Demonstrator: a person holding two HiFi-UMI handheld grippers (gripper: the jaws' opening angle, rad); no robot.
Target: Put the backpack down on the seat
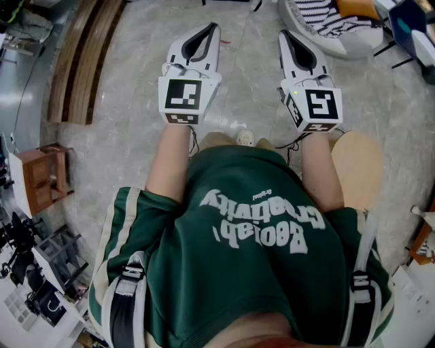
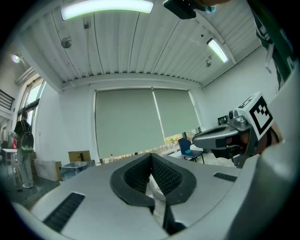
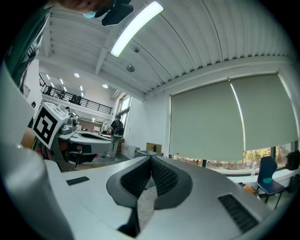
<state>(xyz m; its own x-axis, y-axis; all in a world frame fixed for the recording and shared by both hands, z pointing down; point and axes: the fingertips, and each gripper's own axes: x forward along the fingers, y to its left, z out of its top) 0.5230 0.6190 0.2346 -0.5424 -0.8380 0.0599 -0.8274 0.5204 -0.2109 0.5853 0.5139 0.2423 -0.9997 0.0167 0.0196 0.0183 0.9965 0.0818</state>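
Observation:
The backpack is worn by the person: its black and white shoulder straps (image 1: pixel 128 299) show over the green shirt in the head view, and the bag itself is out of sight. A round wooden seat (image 1: pixel 359 168) stands low at the right, partly under the right forearm. My left gripper (image 1: pixel 211 28) is held out level over the floor, jaws shut and empty; its pads meet in the left gripper view (image 2: pixel 151 155). My right gripper (image 1: pixel 286 34) is beside it, also shut and empty (image 3: pixel 151 157). Both point toward a window.
Wooden planks (image 1: pixel 87 54) lie at the far left on the stone floor. A striped cushion (image 1: pixel 325 19) sits at the top right, and a small wooden cabinet (image 1: pixel 45 178) stands at the left. A blue chair (image 2: pixel 189 147) and a distant standing person (image 2: pixel 23 151) are by the window blinds.

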